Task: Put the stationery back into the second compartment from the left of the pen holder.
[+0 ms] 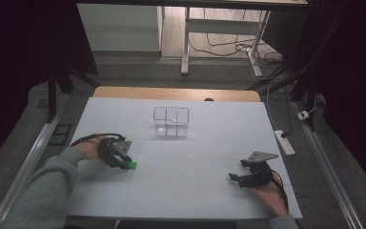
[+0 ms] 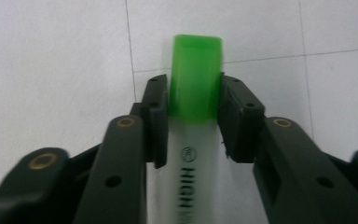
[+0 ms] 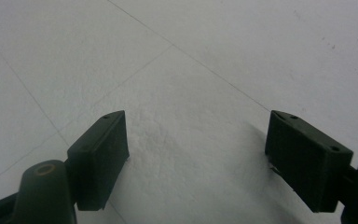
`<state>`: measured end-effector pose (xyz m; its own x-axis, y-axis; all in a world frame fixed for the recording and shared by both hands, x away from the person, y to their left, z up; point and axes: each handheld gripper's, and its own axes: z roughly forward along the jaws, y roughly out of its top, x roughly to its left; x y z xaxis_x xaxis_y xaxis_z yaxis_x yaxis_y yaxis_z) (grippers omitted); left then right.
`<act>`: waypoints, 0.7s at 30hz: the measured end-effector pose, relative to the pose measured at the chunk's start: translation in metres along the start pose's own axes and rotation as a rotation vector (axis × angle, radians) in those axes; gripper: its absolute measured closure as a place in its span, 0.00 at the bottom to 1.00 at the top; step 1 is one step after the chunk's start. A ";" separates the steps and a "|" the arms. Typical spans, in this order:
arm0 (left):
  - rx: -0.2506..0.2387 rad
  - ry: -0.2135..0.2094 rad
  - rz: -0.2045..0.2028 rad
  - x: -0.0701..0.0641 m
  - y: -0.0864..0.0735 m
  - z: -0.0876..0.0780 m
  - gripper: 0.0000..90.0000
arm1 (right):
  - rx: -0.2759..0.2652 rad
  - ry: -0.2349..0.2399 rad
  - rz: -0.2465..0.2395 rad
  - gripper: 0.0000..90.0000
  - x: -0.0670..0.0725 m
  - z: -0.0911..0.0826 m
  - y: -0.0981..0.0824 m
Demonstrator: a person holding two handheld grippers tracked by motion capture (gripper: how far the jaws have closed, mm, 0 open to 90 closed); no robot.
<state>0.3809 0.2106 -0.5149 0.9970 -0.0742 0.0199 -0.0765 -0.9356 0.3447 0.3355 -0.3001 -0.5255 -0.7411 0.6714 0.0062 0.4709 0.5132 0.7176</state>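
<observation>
Grey sleeve (image 1: 43, 191); black gripper (image 1: 125, 164) with brass screws, grey plate.

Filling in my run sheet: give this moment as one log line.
left tongs: shut on highlighter | right tongs: open, over table | wire basket: untouched
</observation>
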 end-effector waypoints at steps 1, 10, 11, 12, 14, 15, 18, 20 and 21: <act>-0.001 0.000 0.003 0.000 0.000 0.000 0.74 | 0.000 0.000 0.000 0.23 0.000 0.000 0.000; 0.007 0.015 0.023 -0.002 0.002 0.000 0.74 | 0.003 0.004 0.000 0.23 -0.001 -0.001 0.000; 0.011 0.018 0.021 -0.002 0.002 -0.001 0.74 | 0.003 0.003 0.000 0.23 -0.001 -0.001 -0.001; 0.015 0.021 0.017 -0.003 0.003 -0.001 0.74 | 0.002 0.003 0.001 0.23 -0.001 -0.001 -0.001; 0.017 0.042 0.004 -0.003 0.003 -0.003 0.74 | 0.002 0.002 0.001 0.23 -0.001 -0.001 -0.001; 0.012 0.047 -0.007 -0.002 0.003 -0.004 0.74 | 0.002 0.002 0.000 0.23 -0.001 -0.001 -0.001; -0.004 0.064 -0.048 -0.001 0.001 -0.009 0.74 | 0.003 0.000 -0.001 0.23 -0.001 -0.001 -0.001; -0.014 0.080 -0.076 0.000 0.000 -0.013 0.74 | 0.002 0.001 0.001 0.23 -0.001 -0.001 -0.001; -0.017 0.087 -0.090 0.000 0.000 -0.015 0.74 | 0.001 -0.001 0.002 0.23 -0.002 -0.001 -0.001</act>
<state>0.3810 0.2155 -0.5009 0.9968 0.0403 0.0694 0.0123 -0.9311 0.3646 0.3357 -0.3022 -0.5255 -0.7395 0.6731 0.0073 0.4731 0.5120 0.7169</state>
